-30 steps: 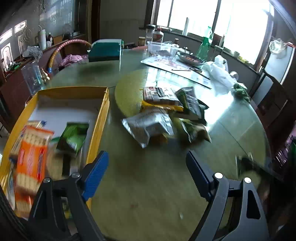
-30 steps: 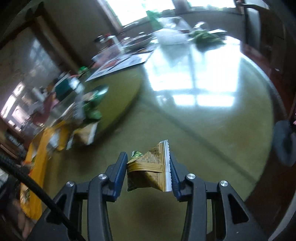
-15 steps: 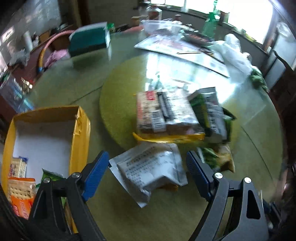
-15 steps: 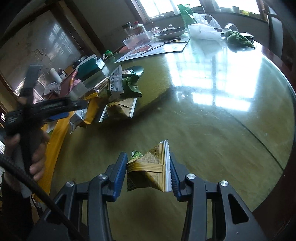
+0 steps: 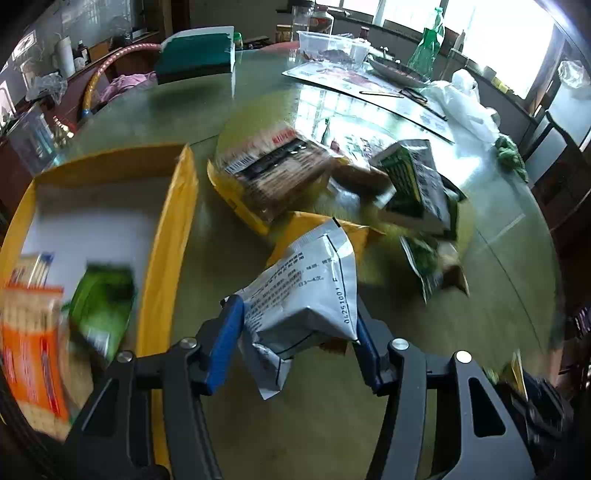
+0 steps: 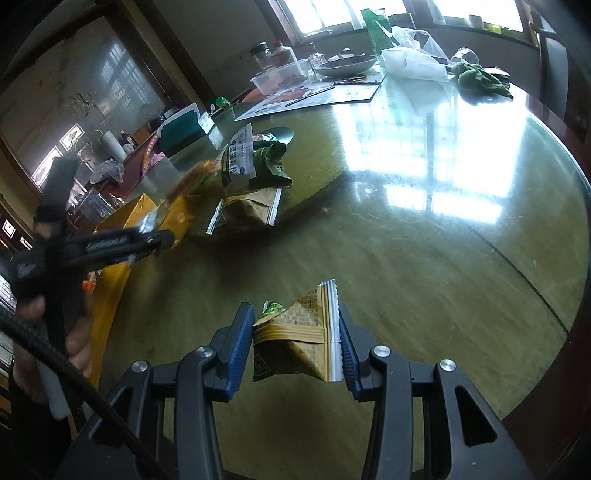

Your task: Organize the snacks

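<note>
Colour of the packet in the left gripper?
Silver-white with black print, clearest in the left wrist view.

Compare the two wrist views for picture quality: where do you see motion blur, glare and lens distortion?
Left wrist view: motion blur smears the orange cracker pack and green packet in the yellow box; the silver packet stays sharp. Right wrist view: window glare whitens the table, and the left gripper is blurred. Both: fisheye curves the edges.

Round glass-topped table [image 6: 424, 236] under bright windows [image 6: 325, 13], dark wooden chair [image 5: 557, 147], framed pictures [image 6: 72, 134] on the wall
</note>
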A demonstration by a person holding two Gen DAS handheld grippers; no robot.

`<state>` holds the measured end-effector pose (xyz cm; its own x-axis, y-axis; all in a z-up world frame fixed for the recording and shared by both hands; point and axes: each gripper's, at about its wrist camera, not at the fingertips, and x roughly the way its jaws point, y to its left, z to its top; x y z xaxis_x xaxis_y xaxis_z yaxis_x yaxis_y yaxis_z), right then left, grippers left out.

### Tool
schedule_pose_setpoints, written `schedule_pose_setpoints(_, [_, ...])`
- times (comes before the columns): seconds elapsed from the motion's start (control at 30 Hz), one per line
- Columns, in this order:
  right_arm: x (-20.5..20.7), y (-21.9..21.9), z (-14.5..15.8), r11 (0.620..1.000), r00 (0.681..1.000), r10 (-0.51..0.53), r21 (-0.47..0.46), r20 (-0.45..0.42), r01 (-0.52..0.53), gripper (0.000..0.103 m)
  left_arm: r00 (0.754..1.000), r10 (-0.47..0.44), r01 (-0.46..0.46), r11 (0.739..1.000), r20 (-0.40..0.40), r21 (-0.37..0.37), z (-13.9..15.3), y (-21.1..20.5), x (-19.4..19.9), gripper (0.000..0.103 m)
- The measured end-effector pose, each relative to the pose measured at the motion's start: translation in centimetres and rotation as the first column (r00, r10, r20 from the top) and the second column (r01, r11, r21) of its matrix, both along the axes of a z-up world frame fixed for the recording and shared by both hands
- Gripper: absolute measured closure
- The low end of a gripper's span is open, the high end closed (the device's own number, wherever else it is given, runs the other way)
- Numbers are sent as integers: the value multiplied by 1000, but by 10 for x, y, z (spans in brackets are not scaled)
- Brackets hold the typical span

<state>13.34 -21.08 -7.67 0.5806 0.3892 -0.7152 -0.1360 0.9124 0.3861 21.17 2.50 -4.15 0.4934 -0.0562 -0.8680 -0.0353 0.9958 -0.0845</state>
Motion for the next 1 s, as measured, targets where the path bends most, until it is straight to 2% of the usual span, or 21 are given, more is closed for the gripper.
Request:
schedule_pose_setpoints(0.13, [-2, 1, 0, 1000, 1000, 1, -8, 3, -1, 60, 998, -59, 59, 998, -1, -12, -2, -8, -31, 44])
schedule_pose_setpoints(0.2, [-3, 2, 0, 1000, 1000, 1, -10, 2, -1, 60, 996, -85, 85, 996, -28, -8, -6, -12, -42, 43])
schedule_pose_setpoints(0.33, [-5, 2, 0, 1000, 1000, -1, -14, -1, 1, 60, 994, -108, 108, 994, -6, -32, 3, -11, -60, 31])
schedule_pose_setpoints(0.53, [-8, 3, 0, 1000, 1000, -3, -12, -5, 3, 60, 994, -106, 105, 993, -2, -49, 7, -9, -66, 25])
schedule_pose_setpoints(0.67, [-11, 4, 0, 1000, 1000, -3, -13, -7, 3, 60, 995, -97, 98, 995, -5, 16, 1, -11, -65, 25])
schedule_pose_setpoints(0.83, [-13, 6, 0, 1000, 1000, 2, -17, -10, -2, 60, 990, -135, 135, 991, -36, 21, -10, -14, -63, 25])
schedule_pose_setpoints(1.0, [-14, 6, 0, 1000, 1000, 0, -15, -13, 0, 60, 967, -234, 227, 971, -101, -77, -7, -23, -83, 25])
